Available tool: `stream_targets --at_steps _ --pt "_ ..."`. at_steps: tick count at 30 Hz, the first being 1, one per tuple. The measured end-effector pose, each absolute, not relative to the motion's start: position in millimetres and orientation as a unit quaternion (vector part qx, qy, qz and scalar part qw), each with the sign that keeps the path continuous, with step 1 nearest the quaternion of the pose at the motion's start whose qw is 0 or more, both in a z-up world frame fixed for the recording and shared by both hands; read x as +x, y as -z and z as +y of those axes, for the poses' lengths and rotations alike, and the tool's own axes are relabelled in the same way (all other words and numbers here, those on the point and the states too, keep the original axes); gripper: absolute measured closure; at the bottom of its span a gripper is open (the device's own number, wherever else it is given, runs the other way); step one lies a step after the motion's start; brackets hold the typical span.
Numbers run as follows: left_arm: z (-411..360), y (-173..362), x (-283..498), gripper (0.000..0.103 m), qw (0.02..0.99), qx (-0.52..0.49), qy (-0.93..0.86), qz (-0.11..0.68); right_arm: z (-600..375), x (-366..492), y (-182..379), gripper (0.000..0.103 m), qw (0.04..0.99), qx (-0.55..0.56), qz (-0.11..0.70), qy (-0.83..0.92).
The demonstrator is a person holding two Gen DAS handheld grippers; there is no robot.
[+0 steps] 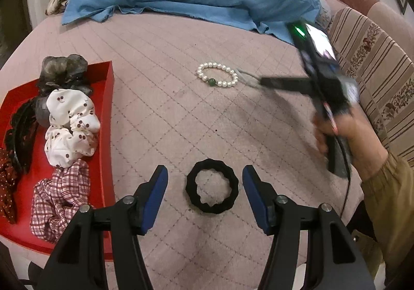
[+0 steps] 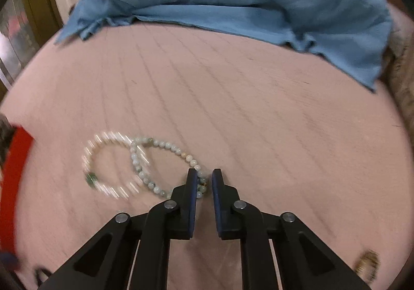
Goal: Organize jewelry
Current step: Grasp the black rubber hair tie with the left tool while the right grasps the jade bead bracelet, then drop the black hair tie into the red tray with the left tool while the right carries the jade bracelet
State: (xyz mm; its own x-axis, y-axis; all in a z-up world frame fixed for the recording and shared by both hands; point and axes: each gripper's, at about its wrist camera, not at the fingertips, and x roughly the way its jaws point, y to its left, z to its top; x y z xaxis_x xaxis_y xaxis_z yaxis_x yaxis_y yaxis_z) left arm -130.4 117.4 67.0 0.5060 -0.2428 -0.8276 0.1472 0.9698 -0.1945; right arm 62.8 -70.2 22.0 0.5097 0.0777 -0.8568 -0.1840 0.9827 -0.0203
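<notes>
Right hand-held gripper [image 2: 204, 184] pinches jade bracelet [image 2: 165, 158] — unlabelled.

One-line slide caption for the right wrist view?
Right gripper closing on a pale green bead bracelet beside the pearl bracelet on pink bedding.

A pink quilted bed cover [image 1: 181, 114] is crossed by diamond stitching. A red tray [image 1: 103, 119] carries a white cherry-print scrunchie [image 1: 69, 121] and a red-checked scrunchie [image 1: 62, 196]. The blurred pale bead bracelet [image 2: 165, 168] appears greenish.
</notes>
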Motion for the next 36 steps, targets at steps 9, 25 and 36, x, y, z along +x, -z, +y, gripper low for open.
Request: stream_targets --at_steps 9,25,36 --pt "108.2 -62.9 -128.0 0.057 0.869 -0.025 0.124 0.479 -139.6 -34.6 -27.1 0.089 0.858 -0.059 0.51 -0.034" --pt "95.1 -33.9 -119.5 0.072 0.855 0.01 0.112 0.507 -164.0 -35.6 -18.0 0.088 0.881 0.086 0.459 -0.076" --pt "107.7 -51.2 -129.2 0.095 0.862 -0.037 0.108 0.493 -178.0 -44.4 -31.3 0.096 0.88 0.17 0.431 -0.103"
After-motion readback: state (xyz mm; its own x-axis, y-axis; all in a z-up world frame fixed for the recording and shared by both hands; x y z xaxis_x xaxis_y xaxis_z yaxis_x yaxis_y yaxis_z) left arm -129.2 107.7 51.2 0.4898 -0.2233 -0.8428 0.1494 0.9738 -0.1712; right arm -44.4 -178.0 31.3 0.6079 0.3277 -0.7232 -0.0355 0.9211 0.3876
